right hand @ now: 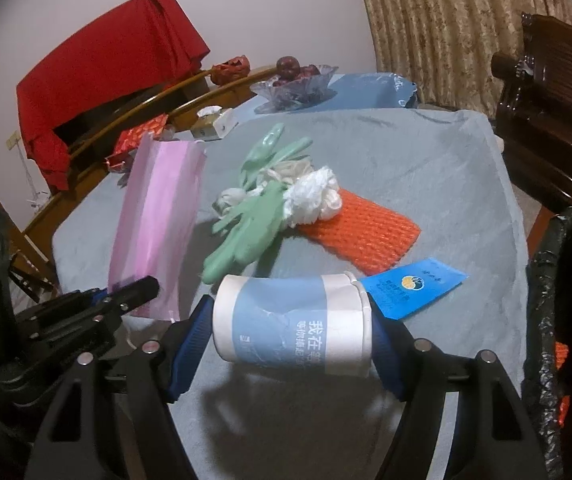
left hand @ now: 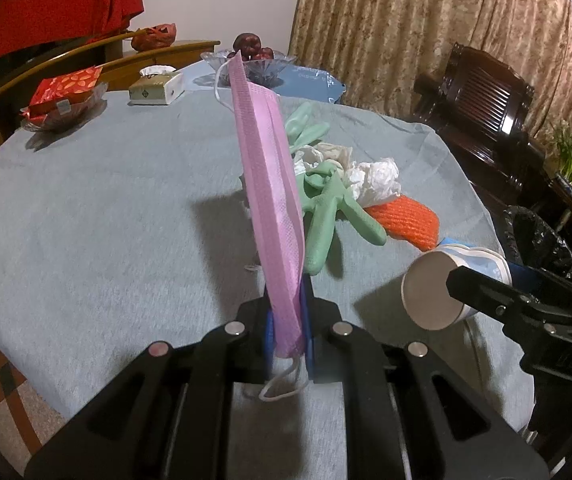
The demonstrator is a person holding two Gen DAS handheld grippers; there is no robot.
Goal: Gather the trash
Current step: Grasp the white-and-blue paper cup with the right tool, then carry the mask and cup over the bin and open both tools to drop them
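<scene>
My left gripper (left hand: 287,316) is shut on a pink face mask (left hand: 270,184), held edge-up above the grey tablecloth; the mask also shows in the right wrist view (right hand: 154,220). My right gripper (right hand: 289,332) is shut on a white and blue paper cup (right hand: 289,320), gripped sideways at its two ends; the cup shows at the right of the left wrist view (left hand: 433,292). On the cloth lie green rubber gloves (right hand: 250,224), crumpled white tissue (right hand: 311,196), an orange foam net (right hand: 361,232) and a blue card (right hand: 409,288).
A bin with a black liner (right hand: 557,320) stands at the table's right edge. At the far side are a tissue box (left hand: 156,88), a glass fruit bowl (left hand: 262,66), a dish with red packets (left hand: 64,96) and a blue bag (right hand: 365,88). A dark wooden chair (left hand: 481,100) stands right.
</scene>
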